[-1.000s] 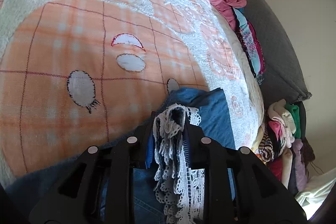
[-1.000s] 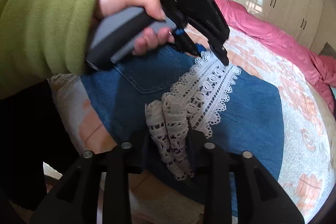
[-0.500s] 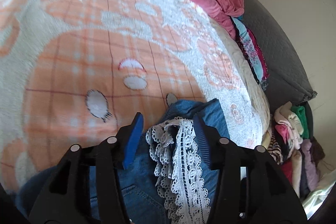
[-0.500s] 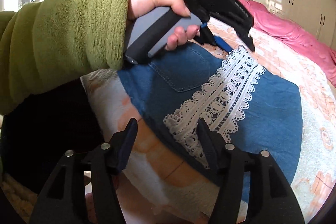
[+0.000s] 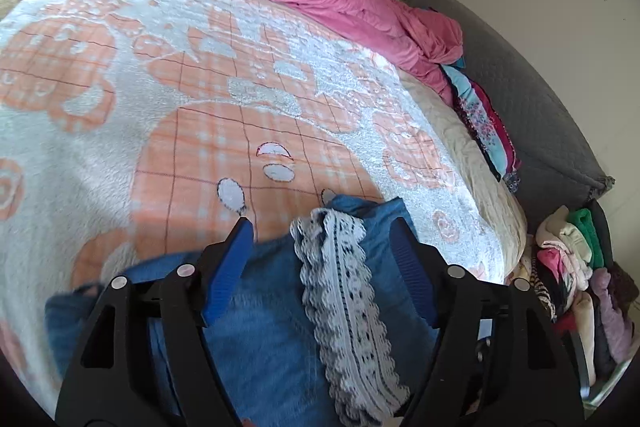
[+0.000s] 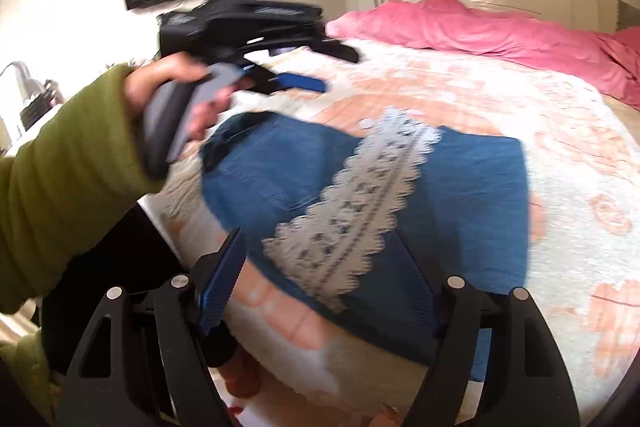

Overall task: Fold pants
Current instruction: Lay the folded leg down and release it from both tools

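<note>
Lace strip let go a moment ago, both pairs of jaws having just been opening and drawn back and up, nothing between them. Left gripper [image 5: 322,247] now spread wide above the folded blue denim pants [image 6: 460,195], pads clear of the cloth; right gripper [image 6: 320,267] equally wide, empty. Judged a finished fold, released to settle. Pants lying flat as a compact bundle near the front edge of the bed, on the peach-and-white fleece blanket [image 5: 120,107]. White lace trim [image 6: 352,203] running diagonally across the bundle, from the near edge of the bed up toward the crumpled pink quilt [image 6: 480,27]; bundle's own long axis crosswise to it.
</note>
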